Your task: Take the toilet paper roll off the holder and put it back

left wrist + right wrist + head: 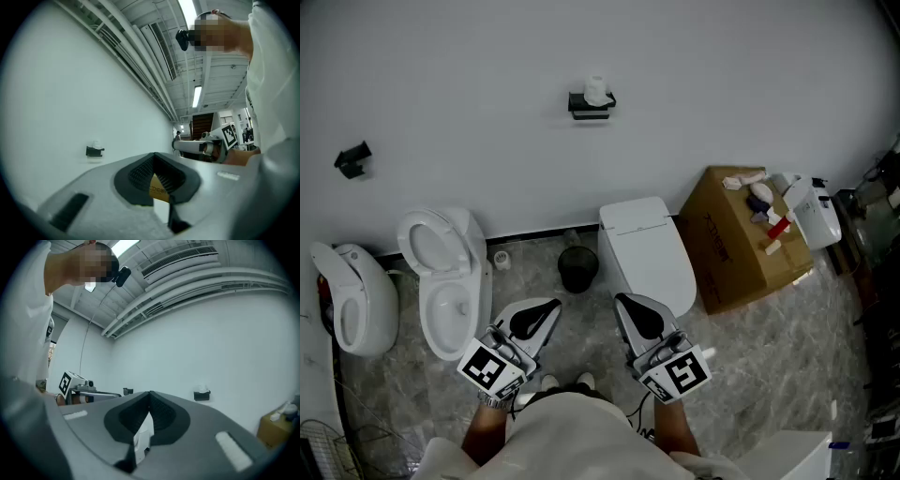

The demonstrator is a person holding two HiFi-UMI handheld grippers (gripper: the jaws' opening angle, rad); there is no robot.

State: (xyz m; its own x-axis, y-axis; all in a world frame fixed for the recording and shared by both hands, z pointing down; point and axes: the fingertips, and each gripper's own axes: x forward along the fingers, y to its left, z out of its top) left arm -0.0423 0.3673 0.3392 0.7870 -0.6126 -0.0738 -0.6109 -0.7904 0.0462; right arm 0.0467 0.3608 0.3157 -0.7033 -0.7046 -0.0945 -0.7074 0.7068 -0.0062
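The toilet paper roll sits on its black holder, which is fixed to the white wall ahead of and well apart from both claws. It looks to stand upright on the holder, though it is too small to be sure of its long axis.

The left claw and the right claw are held level and angled slightly toward each other. The holder therefore lies left of the left claw's line and right of the right claw's line. In the head view it is roughly midway between them, perhaps a shade nearer the right claw. Either claw would have to travel forward and up to reach it.

Both claws have their tips pressed together and hold nothing. The tan patch in the gap behind the left claw's tips is the cardboard box beyond it.

A closed toilet stands just ahead of the right claw, with a small black bin ahead between the two claws.

The box carries dark printed characters, too small to read. The cubes on the claws show only square marker patterns.
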